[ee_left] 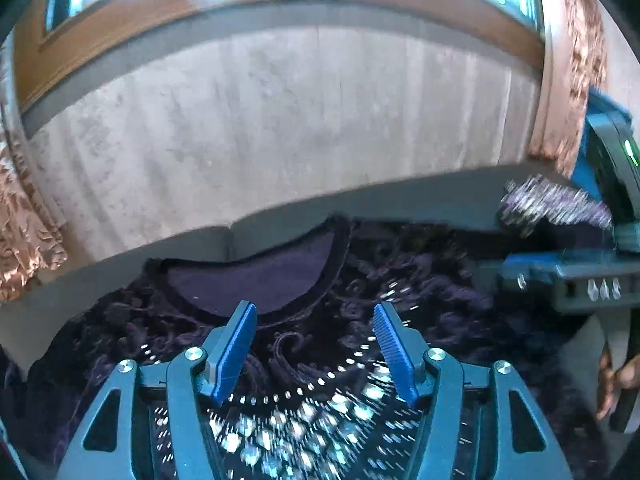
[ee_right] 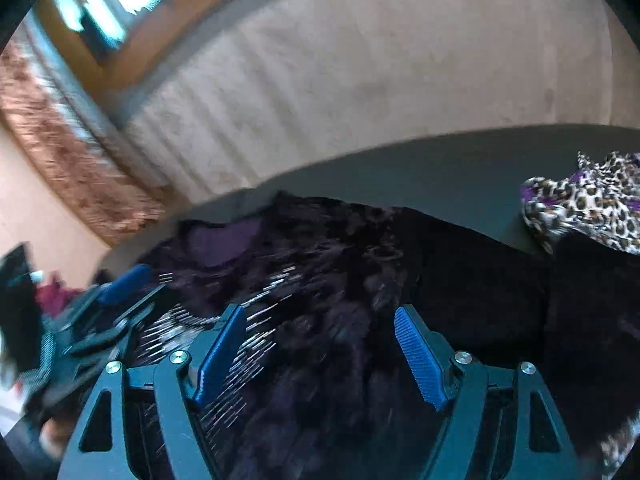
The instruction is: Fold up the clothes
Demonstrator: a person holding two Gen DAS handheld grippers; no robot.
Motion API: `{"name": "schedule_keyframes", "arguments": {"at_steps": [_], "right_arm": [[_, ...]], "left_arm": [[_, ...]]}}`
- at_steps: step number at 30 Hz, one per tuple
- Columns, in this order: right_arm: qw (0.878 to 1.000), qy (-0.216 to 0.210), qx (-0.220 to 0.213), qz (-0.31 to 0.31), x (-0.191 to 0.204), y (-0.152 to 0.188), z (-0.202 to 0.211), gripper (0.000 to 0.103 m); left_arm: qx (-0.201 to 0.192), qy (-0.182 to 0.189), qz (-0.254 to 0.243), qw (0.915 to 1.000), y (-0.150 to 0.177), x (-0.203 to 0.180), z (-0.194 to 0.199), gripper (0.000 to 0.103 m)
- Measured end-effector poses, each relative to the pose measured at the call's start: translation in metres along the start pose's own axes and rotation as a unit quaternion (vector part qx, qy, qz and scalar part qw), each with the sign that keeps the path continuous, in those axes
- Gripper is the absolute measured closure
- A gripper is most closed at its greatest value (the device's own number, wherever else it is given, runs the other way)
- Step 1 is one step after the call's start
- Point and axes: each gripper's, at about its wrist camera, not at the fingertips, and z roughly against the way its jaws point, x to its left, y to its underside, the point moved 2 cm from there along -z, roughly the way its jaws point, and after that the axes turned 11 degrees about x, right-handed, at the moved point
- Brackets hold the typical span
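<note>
A dark purple velvet top (ee_left: 400, 264) with a scooped neckline (ee_left: 256, 280) and silver beading (ee_left: 304, 420) lies spread on a grey table (ee_left: 280, 216). My left gripper (ee_left: 316, 312) hovers open over its chest, just below the neckline, nothing between the blue pads. In the right wrist view the same top (ee_right: 360, 256) fills the middle, and my right gripper (ee_right: 320, 316) stands open above it, more toward the shoulder side. The left gripper (ee_right: 120, 280) shows blurred at that view's left edge, the right gripper's body (ee_left: 580, 276) at the left view's right edge.
A leopard-print garment (ee_right: 592, 208) with purple patches lies bunched at the table's far right. Behind the table stands a pale upholstered panel (ee_left: 280, 120) with a wooden frame (ee_left: 120, 36), and patterned curtains (ee_left: 24, 232) hang at the sides. A hand (ee_left: 616, 380) shows lower right.
</note>
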Motion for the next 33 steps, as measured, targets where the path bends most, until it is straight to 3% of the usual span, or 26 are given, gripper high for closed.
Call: {"name": "schedule_keyframes", "arguments": {"at_steps": [2,4,6,8,10,16,19,21,26,28,31,33], "right_arm": [[0.999,0.029,0.004,-0.018,-0.012,-0.014,-0.019,0.025],[0.998,0.054,-0.005,-0.022,-0.02,-0.026,-0.029,0.025],[0.997,0.078,-0.018,-0.011,-0.02,-0.037,-0.037,0.014],[0.993,0.118,-0.013,0.02,-0.011,-0.047,-0.052,0.0],[0.985,0.164,0.0,0.048,-0.001,-0.055,-0.067,0.0],[0.986,0.16,-0.009,0.037,-0.006,-0.062,-0.072,0.0],[0.992,0.122,-0.021,0.025,-0.006,-0.058,-0.055,0.0],[0.995,0.083,-0.05,0.01,-0.009,-0.05,-0.027,0.0],[0.988,-0.062,-0.125,-0.06,-0.057,-0.001,0.064,0.0],[0.974,-0.119,-0.147,-0.125,-0.1,0.027,0.103,0.0],[0.946,-0.141,-0.187,-0.225,-0.167,0.071,0.15,0.0],[0.923,-0.143,-0.211,-0.287,-0.208,0.103,0.174,0.0]], "left_arm": [[0.019,0.009,0.029,0.9994,0.0,0.014,-0.019,0.041],[0.039,0.017,0.057,0.9975,-0.001,0.028,-0.037,0.034],[0.058,0.025,0.086,0.9943,-0.001,0.043,-0.056,0.038],[0.056,0.018,0.082,0.9949,-0.003,0.042,-0.059,0.038],[0.055,0.006,0.076,0.9956,-0.004,0.039,-0.061,0.038],[0.054,0.005,0.077,0.9955,-0.003,0.041,-0.06,0.038],[0.059,-0.001,0.075,0.9955,-0.005,0.04,-0.054,0.038],[0.04,-0.027,0.074,0.9961,-0.004,0.042,-0.037,0.04],[0.003,0.005,0.081,0.9967,0.026,0.035,0.012,0.04],[0.0,0.013,0.075,0.9971,0.044,0.027,0.025,0.039],[0.011,0.013,0.06,0.9981,0.07,0.012,0.032,0.039],[0.039,0.018,0.065,0.997,0.082,0.008,0.026,0.039]]}}
